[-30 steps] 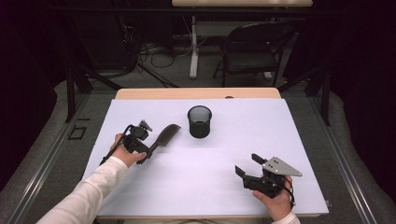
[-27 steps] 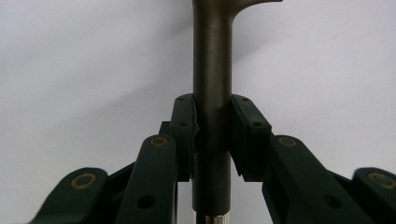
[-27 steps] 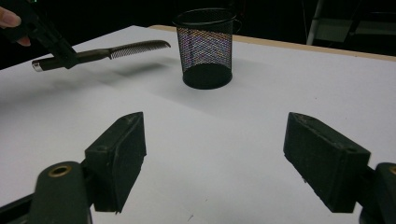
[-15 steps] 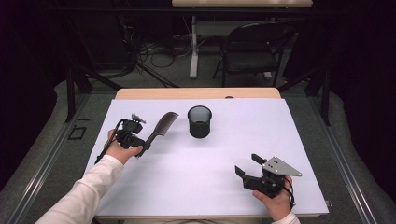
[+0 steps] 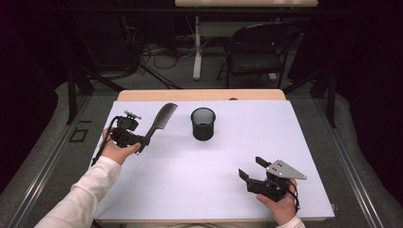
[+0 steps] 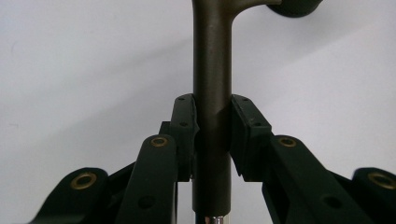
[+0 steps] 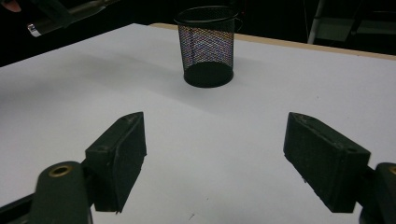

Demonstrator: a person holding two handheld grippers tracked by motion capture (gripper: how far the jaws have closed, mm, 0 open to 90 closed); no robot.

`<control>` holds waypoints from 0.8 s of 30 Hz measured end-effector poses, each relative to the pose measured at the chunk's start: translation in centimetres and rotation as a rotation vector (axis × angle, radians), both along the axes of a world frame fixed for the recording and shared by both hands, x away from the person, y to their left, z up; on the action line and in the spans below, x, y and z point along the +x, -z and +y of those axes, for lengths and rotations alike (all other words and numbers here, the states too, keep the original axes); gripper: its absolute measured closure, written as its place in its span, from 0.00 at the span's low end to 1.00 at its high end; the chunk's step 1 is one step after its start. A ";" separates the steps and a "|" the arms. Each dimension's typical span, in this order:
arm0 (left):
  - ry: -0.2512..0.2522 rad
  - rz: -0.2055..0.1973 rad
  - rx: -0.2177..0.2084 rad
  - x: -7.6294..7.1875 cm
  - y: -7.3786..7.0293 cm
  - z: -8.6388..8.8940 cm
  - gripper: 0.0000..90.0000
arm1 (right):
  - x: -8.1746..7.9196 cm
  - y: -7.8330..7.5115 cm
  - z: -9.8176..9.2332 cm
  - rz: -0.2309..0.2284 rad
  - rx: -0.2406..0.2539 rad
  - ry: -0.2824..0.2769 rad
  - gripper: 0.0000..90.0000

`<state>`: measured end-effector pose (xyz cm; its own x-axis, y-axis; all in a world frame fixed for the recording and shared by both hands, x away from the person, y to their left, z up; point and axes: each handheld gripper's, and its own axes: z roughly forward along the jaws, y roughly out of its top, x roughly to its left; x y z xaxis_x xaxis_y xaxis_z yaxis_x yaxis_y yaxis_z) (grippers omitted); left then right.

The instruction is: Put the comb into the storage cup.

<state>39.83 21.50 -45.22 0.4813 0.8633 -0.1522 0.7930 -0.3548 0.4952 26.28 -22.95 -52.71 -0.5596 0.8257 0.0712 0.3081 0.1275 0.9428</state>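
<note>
At the left of the high view I am holding my left gripper [image 5: 141, 140] raised over the left part of the white table [image 5: 190, 175], my white-sleeved forearm coming in from the lower left corner and my hand wrapped around the gripper's body. Its two black jaws are clamping the handle of a dark grey plastic comb [image 5: 160, 119]. The comb is slanting up and to the right from the jaws, its toothed end pointing toward the upper middle of the frame. In the left gripper view the comb's handle [image 6: 211, 116] is running straight up the centre with a pad pressing on each side of it.

A black wire-mesh cup [image 5: 203, 123] is standing upright near the centre of the table, just right of the comb's tip and apart from it.

At the lower right of the high view my right gripper [image 5: 251, 169] is resting low near the table's front edge, my hand gripping it from below. Its jaws are standing wide apart with nothing between them, facing the cup [image 7: 207, 45].
</note>
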 end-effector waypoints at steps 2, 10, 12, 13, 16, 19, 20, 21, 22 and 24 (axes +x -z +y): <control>-0.004 -0.017 -0.009 0.0 -0.3 0.0 0.81 | 0.0 0.0 0.0 -0.001 -0.001 0.000 0.23; -0.005 -0.084 -0.034 -0.3 -1.3 0.0 0.81 | 0.0 0.0 0.0 0.000 0.002 -0.002 0.23; -0.007 -0.102 -0.040 -0.3 -1.6 -0.1 0.81 | 0.0 0.0 0.0 0.001 0.002 -0.002 0.23; -0.002 -0.117 -0.051 -0.4 -1.8 0.0 0.81 | 0.0 0.0 0.0 -0.001 0.001 -0.002 0.23; 0.003 -0.121 -0.067 -0.4 -2.1 0.0 0.81 | 0.0 0.0 0.0 0.003 0.001 -0.004 0.23; 0.000 -0.146 -0.088 -0.5 -2.7 0.0 0.81 | 0.0 0.1 0.1 0.002 0.003 -0.003 0.23; 0.000 -0.146 -0.088 -0.5 -2.7 0.0 0.80 | 0.0 0.1 0.1 0.002 0.003 -0.003 0.23; -0.003 -0.157 -0.105 -0.5 -3.0 0.0 0.80 | 0.0 0.1 0.1 0.002 0.003 -0.003 0.23; 0.001 -0.162 -0.115 -0.5 -3.1 0.0 0.81 | 0.0 0.1 0.1 0.002 0.003 -0.003 0.23; 0.003 -0.167 -0.121 -0.6 -3.3 0.0 0.80 | 0.0 0.1 0.1 0.003 0.001 -0.004 0.23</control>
